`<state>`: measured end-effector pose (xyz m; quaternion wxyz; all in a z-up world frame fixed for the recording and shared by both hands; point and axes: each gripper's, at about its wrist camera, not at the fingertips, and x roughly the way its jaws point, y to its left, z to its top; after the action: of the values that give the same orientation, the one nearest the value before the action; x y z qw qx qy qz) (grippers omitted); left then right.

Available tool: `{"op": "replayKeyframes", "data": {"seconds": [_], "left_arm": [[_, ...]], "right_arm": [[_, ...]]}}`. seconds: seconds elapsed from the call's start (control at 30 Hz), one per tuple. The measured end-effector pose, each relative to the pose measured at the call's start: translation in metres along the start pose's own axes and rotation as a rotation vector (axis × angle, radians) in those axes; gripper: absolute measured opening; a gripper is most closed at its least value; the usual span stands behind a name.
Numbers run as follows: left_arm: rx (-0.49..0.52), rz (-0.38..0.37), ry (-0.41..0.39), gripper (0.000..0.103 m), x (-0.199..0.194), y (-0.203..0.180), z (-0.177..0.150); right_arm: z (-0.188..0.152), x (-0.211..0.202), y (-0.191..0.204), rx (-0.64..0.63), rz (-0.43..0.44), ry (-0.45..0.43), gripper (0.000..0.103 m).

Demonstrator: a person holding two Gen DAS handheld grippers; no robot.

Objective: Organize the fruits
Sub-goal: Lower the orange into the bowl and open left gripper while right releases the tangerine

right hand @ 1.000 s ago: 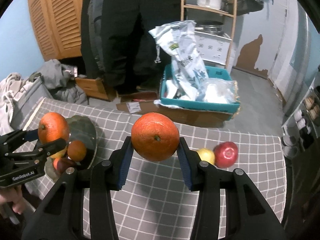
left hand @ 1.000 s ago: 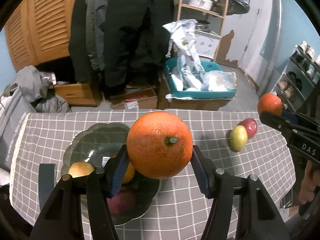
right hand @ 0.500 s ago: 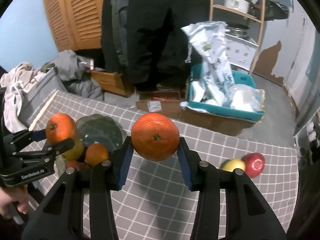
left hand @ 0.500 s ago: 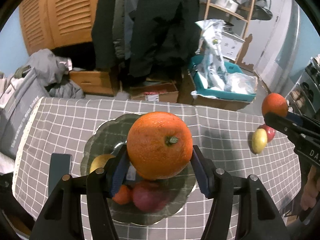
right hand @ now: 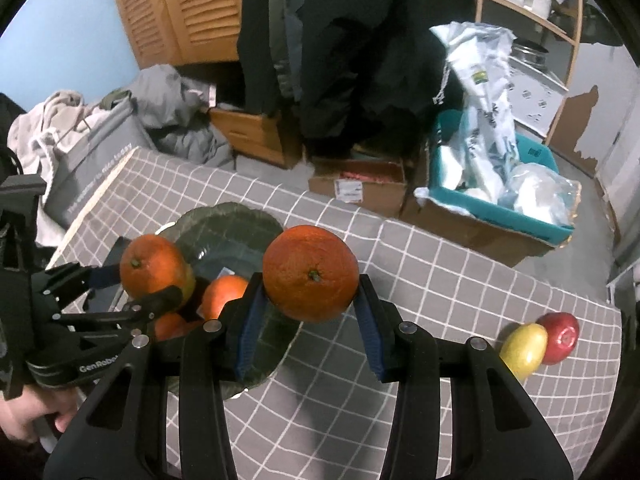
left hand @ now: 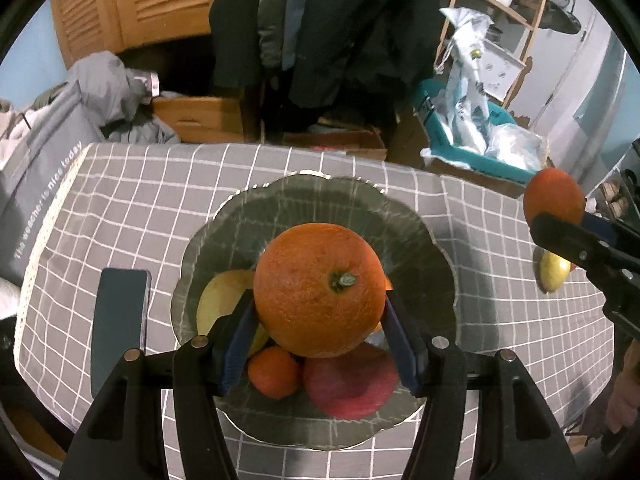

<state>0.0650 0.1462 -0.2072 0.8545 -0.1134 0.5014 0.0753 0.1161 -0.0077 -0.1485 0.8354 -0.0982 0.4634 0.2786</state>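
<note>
My left gripper (left hand: 320,316) is shut on a large orange (left hand: 320,288) and holds it over the dark glass bowl (left hand: 312,208). The bowl holds a yellow fruit (left hand: 218,300), a small orange (left hand: 274,374) and a red apple (left hand: 350,384). My right gripper (right hand: 310,312) is shut on a second orange (right hand: 311,272) above the bowl's right rim (right hand: 240,220). The left gripper with its orange (right hand: 152,266) shows at the left of the right wrist view. A yellow fruit (right hand: 524,348) and a red apple (right hand: 560,336) lie together on the cloth at the right.
A grey checked cloth (right hand: 420,280) covers the table. A dark phone (left hand: 118,320) lies left of the bowl. Beyond the far edge are a teal crate with bags (right hand: 500,184), cardboard boxes, hanging coats and a grey bag (left hand: 36,184).
Both grippers moved left with their oranges. The left orange now hangs over the bowl's middle. The right orange has come to the bowl's right rim, away from the yellow fruit and red apple.
</note>
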Motion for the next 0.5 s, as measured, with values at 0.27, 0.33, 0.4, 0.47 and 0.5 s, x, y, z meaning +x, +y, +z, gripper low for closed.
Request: {"op": "replayKeyframes", "data": {"seconds": [0.27,0.33,0.4,0.47,0.5], "left_arm": [[-0.025,-0.007,0.050,0.063,0.017,0.010,-0.003],[-0.027,-0.007,0.063,0.063,0.021,0.011,-0.003],[-0.029,-0.004,0.089,0.063,0.027,0.011,-0.005],[-0.034,-0.001,0.119,0.063,0.033,0.011,-0.007],[-0.037,0.000,0.127,0.063,0.034,0.011,-0.007]], "right_arm": [[0.000,0.017,0.005,0.006,0.015,0.037,0.043],[0.000,0.020,0.006,0.005,0.018,0.043,0.043],[0.001,0.021,0.008,0.004,0.020,0.046,0.043],[0.002,0.022,0.009,0.003,0.022,0.047,0.043],[0.002,0.023,0.010,0.002,0.024,0.049,0.044]]}}
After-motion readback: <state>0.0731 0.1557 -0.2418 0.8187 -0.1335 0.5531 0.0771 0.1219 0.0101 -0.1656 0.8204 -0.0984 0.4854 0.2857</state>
